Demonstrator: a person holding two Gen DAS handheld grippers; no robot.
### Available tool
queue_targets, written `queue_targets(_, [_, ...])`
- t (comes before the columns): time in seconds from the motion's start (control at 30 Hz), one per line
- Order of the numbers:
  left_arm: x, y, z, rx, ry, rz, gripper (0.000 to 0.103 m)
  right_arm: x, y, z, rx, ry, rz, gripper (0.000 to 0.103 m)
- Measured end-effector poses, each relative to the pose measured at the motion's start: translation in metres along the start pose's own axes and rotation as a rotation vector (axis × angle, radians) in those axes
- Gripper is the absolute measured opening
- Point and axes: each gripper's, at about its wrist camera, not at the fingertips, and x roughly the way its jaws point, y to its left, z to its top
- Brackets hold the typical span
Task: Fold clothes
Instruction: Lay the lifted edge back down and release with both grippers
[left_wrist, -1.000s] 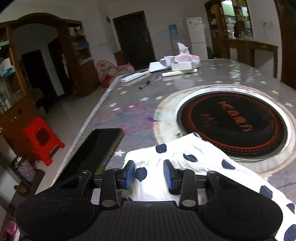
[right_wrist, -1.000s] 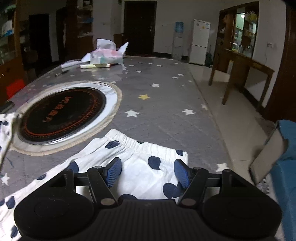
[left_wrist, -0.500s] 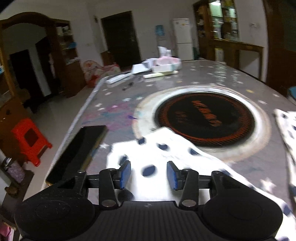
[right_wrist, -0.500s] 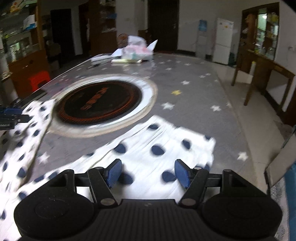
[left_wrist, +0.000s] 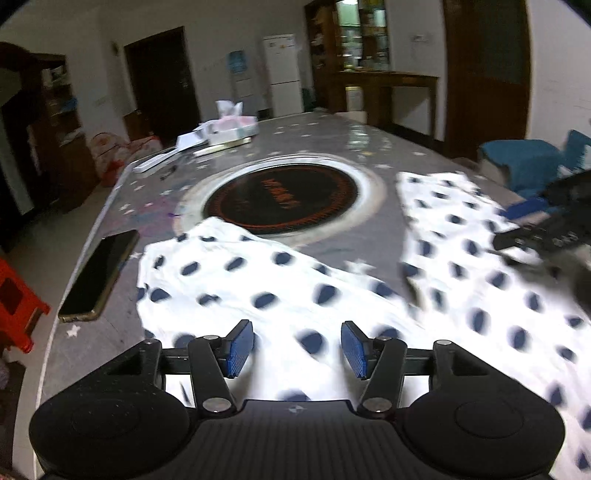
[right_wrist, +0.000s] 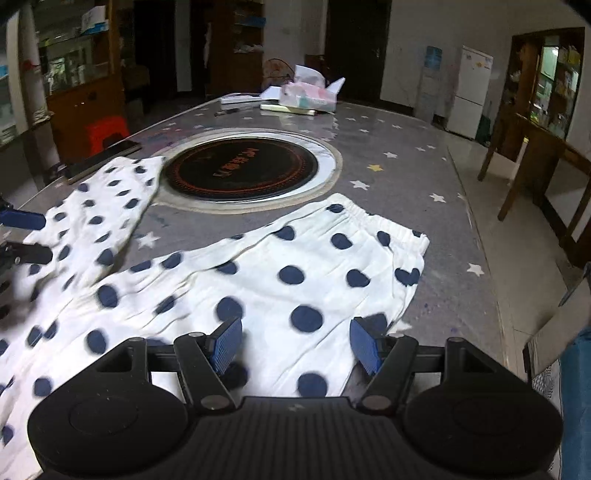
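Observation:
A white garment with navy dots (left_wrist: 258, 280) lies spread flat on the grey star-patterned table (left_wrist: 332, 136). Its elastic waistband (right_wrist: 388, 221) is on the right and one leg (right_wrist: 103, 206) reaches left toward the hob. My left gripper (left_wrist: 297, 347) hovers over the near part of the leg end; its jaws are opening and the pads press on nothing. My right gripper (right_wrist: 294, 345) stands open above the waist end, with cloth below it but not pinched. Each gripper shows at the edge of the other's view: right gripper (left_wrist: 546, 221), left gripper (right_wrist: 22, 236).
A round black induction hob (left_wrist: 280, 199) is set into the table behind the garment. A dark phone (left_wrist: 99, 273) lies by the left table edge. A tissue pack and papers (right_wrist: 306, 96) sit at the far end. A red stool (left_wrist: 14, 295) stands on the floor to the left.
Both grippers have drawn back from the cloth, so much more of the garment shows. The left jaws have spread wider. The garment now lies flat and released.

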Motion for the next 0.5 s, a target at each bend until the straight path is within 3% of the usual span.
queue_targets(0.13, [-0.02, -0.014, -0.021, 0.009, 0.013, -0.039, 0.057, -0.012, 0.012, -0.011, -0.032, -0.009, 0.023, 0.066])
queue_targets(0.5, [-0.071, -0.023, -0.066, 0.049, -0.007, -0.024, 0.057, -0.051, 0.029, -0.043, -0.077, -0.011, 0.03, 0.067])
